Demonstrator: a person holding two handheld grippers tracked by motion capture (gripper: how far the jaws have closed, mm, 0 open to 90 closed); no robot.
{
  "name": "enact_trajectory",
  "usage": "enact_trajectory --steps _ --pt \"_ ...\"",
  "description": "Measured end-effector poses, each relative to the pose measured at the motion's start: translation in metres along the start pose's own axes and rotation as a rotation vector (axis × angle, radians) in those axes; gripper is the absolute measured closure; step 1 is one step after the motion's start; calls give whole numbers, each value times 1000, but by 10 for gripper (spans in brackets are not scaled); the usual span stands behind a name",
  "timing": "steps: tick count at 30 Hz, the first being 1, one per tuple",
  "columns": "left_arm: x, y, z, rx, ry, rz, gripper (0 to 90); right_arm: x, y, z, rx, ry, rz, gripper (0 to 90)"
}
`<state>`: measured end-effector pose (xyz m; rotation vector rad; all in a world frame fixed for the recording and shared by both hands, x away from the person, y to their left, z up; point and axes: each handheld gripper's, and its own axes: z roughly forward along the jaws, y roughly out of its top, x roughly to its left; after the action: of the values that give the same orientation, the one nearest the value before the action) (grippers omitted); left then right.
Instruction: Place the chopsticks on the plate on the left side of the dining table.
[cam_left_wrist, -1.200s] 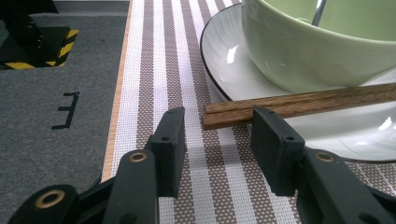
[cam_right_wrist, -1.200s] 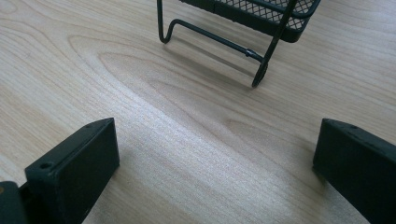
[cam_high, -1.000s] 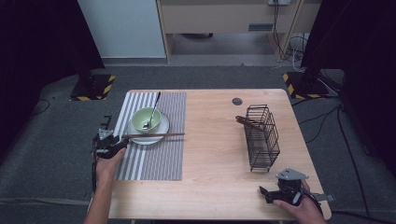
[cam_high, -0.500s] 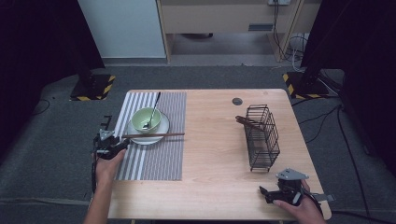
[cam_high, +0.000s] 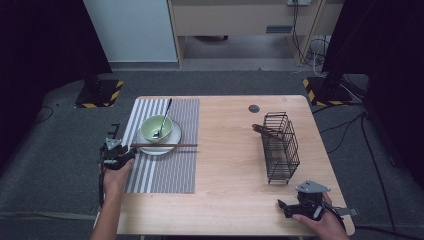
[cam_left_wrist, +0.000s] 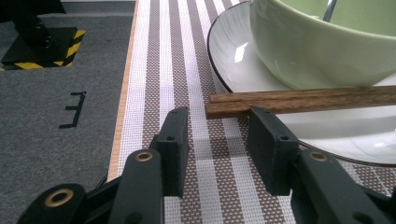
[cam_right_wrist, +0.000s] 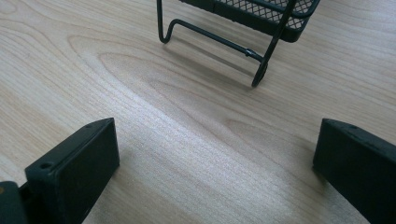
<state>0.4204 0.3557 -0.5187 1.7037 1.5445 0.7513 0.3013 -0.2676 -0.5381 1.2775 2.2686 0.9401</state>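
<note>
Two brown wooden chopsticks lie side by side across the rim of a white plate on a striped placemat. A pale green bowl on that plate holds a metal spoon. My left gripper is open at the mat's left edge. In the left gripper view the chopsticks end just beyond the tips of my left gripper, level with the gap and touching neither jaw. My right gripper is open and empty near the front right; in the right gripper view my right gripper hovers over bare wood.
A black wire basket stands right of centre with a brown wooden piece poking out of its left side. Its wire foot lies ahead of the right jaws. A small dark disc sits near the far edge of the wooden table.
My left gripper has crept slightly right, towards the chopsticks' end. The right gripper has not moved.
</note>
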Motion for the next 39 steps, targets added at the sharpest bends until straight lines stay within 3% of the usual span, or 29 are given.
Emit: enact_trajectory --steps 34,39 --pt "-4 0 2 -12 -40 14 642 0 0 0 0 0 0 4" --pt "-2 1 -5 -17 -44 -4 574 0 0 0 0 0 0 4"
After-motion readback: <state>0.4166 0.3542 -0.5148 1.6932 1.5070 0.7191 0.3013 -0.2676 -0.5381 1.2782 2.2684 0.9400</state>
